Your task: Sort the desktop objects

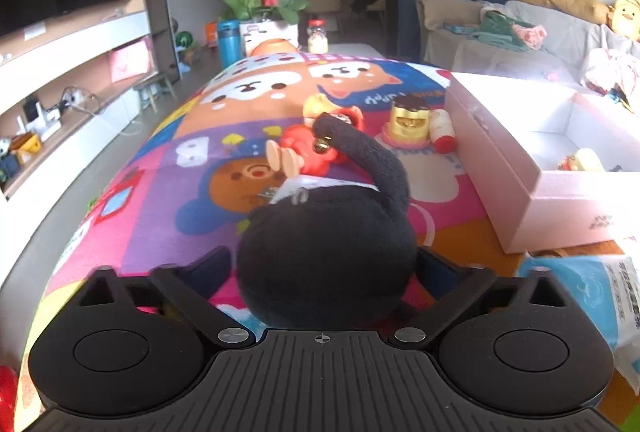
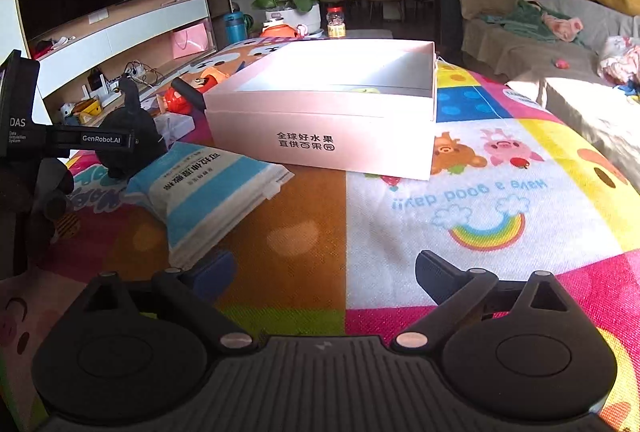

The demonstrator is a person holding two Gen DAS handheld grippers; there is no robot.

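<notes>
Left wrist view: the left hand-held gripper (image 1: pixel 324 266) fills the bottom of the frame, its two fingers spread wide. A round black plush toy (image 1: pixel 320 232) sits between them and takes up nearly the whole gap. The fingertips lie right at its flanks, but I cannot tell whether the pads press on it. A long black limb of the plush curves up toward the frame's centre. Its tip lies over a red doll (image 1: pixel 304 151) that is lying on the desk. Just right of the doll stands a gold toy with a dark top (image 1: pixel 408 121), with a small white and red bottle (image 1: pixel 442 131) touching or just beside it. An open pink box (image 1: pixel 516 167) fills the right side, and a small yellow and red thing is partly visible inside it. A blue and white tissue pack (image 1: pixel 588 292) lies at lower right, just below the box. A bright cartoon mat (image 1: pixel 168 167) covers the desk.

Right wrist view: the right hand-held gripper (image 2: pixel 326 272) sits at the bottom with its fingers spread wide. Only the mat shows between them. The pink box lies in the middle of the frame with its printed front wall facing the camera, and something yellow-green just shows above the wall. The tissue pack lies to the left of centre, tilted, with one corner just beside the box. At the left edge the left hand-held gripper shows from the side, and the black plush is at its front end, behind the pack. The red doll lies further back, near the box's left corner.
</notes>
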